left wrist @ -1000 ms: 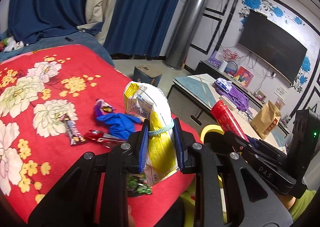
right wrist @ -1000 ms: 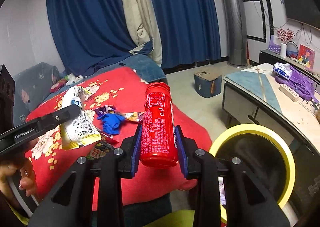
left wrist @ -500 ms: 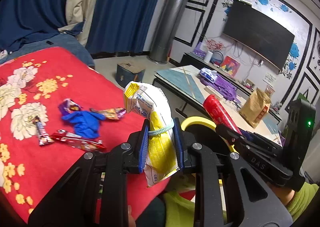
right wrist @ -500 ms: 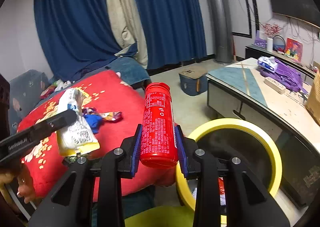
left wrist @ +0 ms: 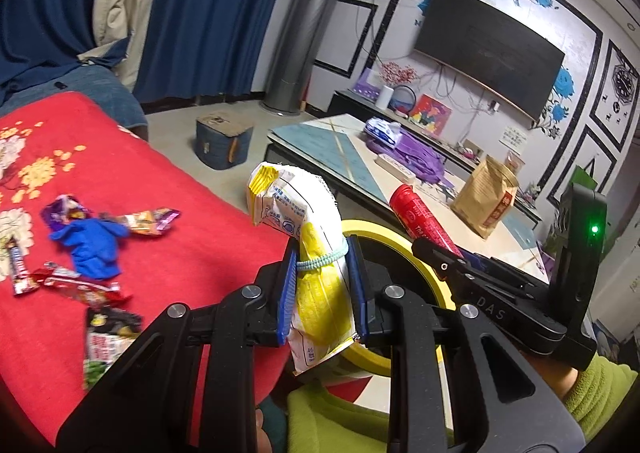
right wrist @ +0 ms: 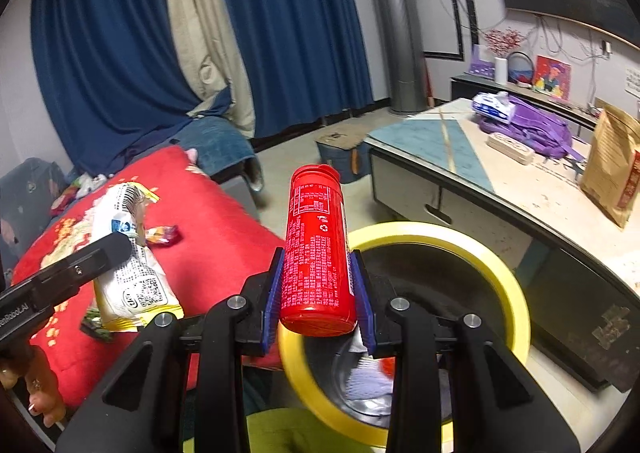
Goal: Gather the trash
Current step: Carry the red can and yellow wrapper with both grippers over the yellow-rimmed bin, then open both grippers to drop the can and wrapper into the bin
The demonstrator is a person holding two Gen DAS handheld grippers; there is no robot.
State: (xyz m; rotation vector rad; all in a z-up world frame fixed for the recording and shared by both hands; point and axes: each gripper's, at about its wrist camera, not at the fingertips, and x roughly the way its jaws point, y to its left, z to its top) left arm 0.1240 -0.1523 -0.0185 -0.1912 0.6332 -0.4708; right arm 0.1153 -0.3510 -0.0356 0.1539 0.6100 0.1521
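Note:
My left gripper [left wrist: 322,289] is shut on a white and yellow snack bag [left wrist: 308,253] tied with a rubber band, held at the edge of the yellow-rimmed trash bin [left wrist: 400,237]. My right gripper [right wrist: 318,297] is shut on an upright red canister [right wrist: 316,249], held over the near rim of the same bin [right wrist: 500,269], which holds some trash. The bag also shows at the left of the right wrist view [right wrist: 132,269], and the canister at the right of the left wrist view [left wrist: 424,221]. Several wrappers [left wrist: 148,219] and a blue glove [left wrist: 94,245] lie on the red floral cover [left wrist: 160,181].
A low table [right wrist: 460,157] stands right of the bin with a brown paper bag [right wrist: 612,169] and a purple backpack [right wrist: 536,129]. A small blue box [left wrist: 222,141] sits on the floor. Blue curtains, a TV and a silver column stand behind.
Both grippers have swung right from over the red cover toward the bin. The bin now lies under the canister and beside the bag. Both grips are unchanged.

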